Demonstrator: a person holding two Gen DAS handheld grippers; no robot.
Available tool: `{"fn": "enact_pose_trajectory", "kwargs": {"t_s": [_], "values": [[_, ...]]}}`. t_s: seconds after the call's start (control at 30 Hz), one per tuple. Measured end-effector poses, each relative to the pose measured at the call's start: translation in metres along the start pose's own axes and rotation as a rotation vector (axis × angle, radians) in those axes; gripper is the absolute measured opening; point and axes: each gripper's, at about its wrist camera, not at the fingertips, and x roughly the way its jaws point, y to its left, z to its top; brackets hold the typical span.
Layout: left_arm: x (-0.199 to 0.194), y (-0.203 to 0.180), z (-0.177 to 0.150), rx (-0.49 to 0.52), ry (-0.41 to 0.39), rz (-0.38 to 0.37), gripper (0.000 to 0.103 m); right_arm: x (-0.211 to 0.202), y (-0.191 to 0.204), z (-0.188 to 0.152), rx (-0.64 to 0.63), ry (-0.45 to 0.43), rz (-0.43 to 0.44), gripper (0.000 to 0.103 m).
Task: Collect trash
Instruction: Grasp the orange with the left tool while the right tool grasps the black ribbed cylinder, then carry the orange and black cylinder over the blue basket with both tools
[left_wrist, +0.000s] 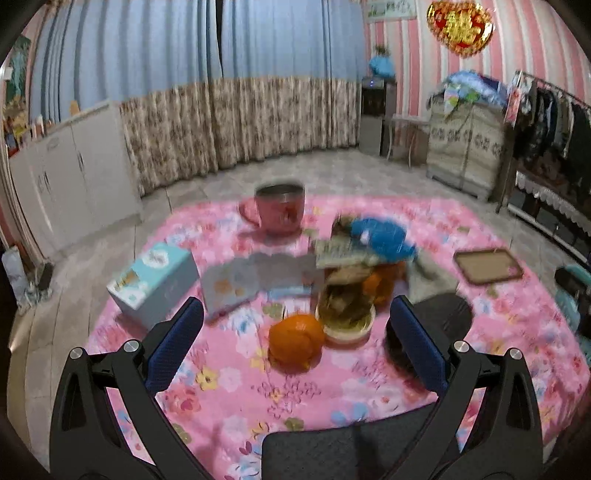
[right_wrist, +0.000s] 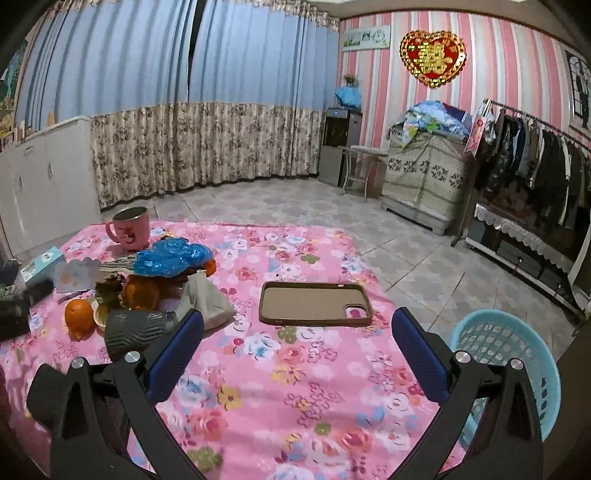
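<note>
The desk (right_wrist: 280, 398) under a pink floral cloth fills the lower half of both views; a blue basket (right_wrist: 517, 354) stands off its edge at the lower right of the right view. A brown phone case (right_wrist: 314, 302) lies flat at centre there, well apart from the pile at the left. In that pile a crumpled blue bag (right_wrist: 170, 258) lies on top of oranges and scraps, with a grey paper wad (right_wrist: 207, 299) touching its right side and a dark ribbed cylinder (right_wrist: 136, 332) on its side in front. A pink mug (left_wrist: 280, 210) stands upright behind the pile; a blue box (left_wrist: 155, 284) sits at mid-left of the left view. One orange (left_wrist: 295, 339) rests just beside a small bowl (left_wrist: 347, 325) of scraps. The left gripper (left_wrist: 295, 339) has its fingers spread and empty above the orange; the right gripper (right_wrist: 295, 354) likewise, fingers spread over bare cloth.
</note>
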Motion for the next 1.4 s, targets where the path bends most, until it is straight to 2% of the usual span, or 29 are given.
{"fn": "enact_pose_trajectory", "kwargs": {"t_s": [0.13,0.3,0.4,0.5,0.57,0.7,0.73,0.87,1.0,1.13,1.27,1.4], "values": [[0.023,-0.001,-0.010,0.035,0.057,0.018,0.098,0.012,0.004,-0.005,0.010,0.018,0.018,0.099],[0.041,0.004,-0.010,0.005,0.079,0.008,0.097,0.016,0.003,-0.017,0.029,0.034,0.034,0.100],[0.051,0.004,-0.010,-0.005,0.108,-0.010,0.091,0.016,0.005,-0.021,0.007,0.045,0.020,0.099],[0.062,0.001,-0.012,0.015,0.142,-0.003,0.078,0.020,0.003,-0.021,-0.003,0.063,0.008,0.099],[0.066,0.002,-0.013,0.011,0.169,-0.033,0.062,0.021,-0.001,-0.020,0.020,0.069,0.013,0.099],[0.074,0.003,-0.016,0.009,0.210,-0.039,0.050,0.027,-0.006,-0.023,0.051,0.109,0.019,0.099],[0.073,0.004,-0.015,0.004,0.203,-0.042,0.045,0.029,-0.006,-0.024,0.053,0.112,0.019,0.099],[0.067,0.005,-0.015,0.018,0.183,-0.044,0.041,0.030,-0.001,-0.027,0.045,0.112,0.018,0.099],[0.040,0.009,-0.010,0.023,0.105,-0.016,0.040,0.017,0.018,-0.027,0.003,0.079,0.071,0.099],[0.009,0.021,-0.007,0.002,0.037,0.016,0.040,0.012,0.043,-0.030,-0.015,0.088,0.157,0.099],[0.003,0.038,-0.006,-0.027,0.020,0.070,0.040,0.020,0.071,-0.030,-0.017,0.115,0.259,0.099],[0.001,0.058,-0.007,-0.069,0.026,0.095,0.040,0.031,0.090,-0.031,-0.032,0.152,0.290,0.099]]}}
